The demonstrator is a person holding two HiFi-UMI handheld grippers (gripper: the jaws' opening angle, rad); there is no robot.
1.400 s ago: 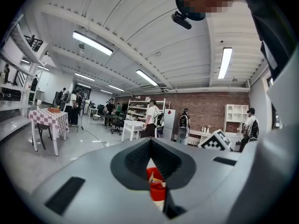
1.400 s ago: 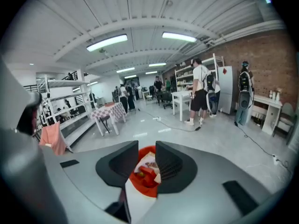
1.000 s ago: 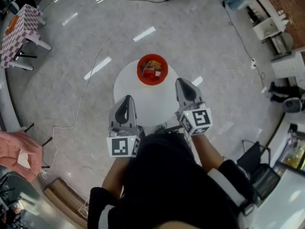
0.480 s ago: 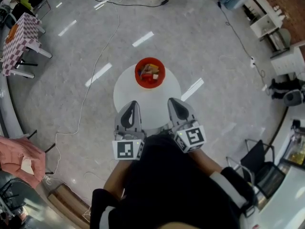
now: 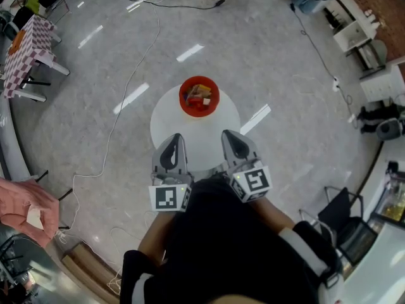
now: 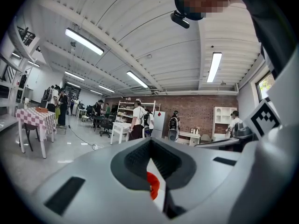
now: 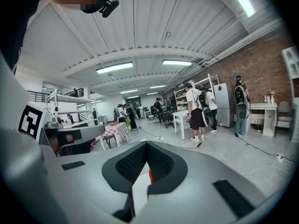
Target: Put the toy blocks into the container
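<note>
The blocks [image 5: 200,94] lie heaped in the red bowl [image 5: 185,104], several colours showing above its rim, though how many there are is too small to tell. The white table [image 5: 190,138] under the bowl shows bare top on every side of it, with no loose block in sight, so the task looks done or as good as done. The left gripper [image 5: 176,139] hangs on the person's side of the bowl, a little to its left and well apart from it, over the near part of the table. Its jaws are pressed together with nothing between them, and only a sliver of the bowl [image 6: 153,185] shows past them in the left gripper view. The right gripper [image 7: 145,171] sits likewise on the person's side of the bowl, a little to its right and also well apart. Its jaws are closed and empty too, pointing roughly towards the bowl. What is left, by my reading, is at most a check for a block hidden from these views
</note>
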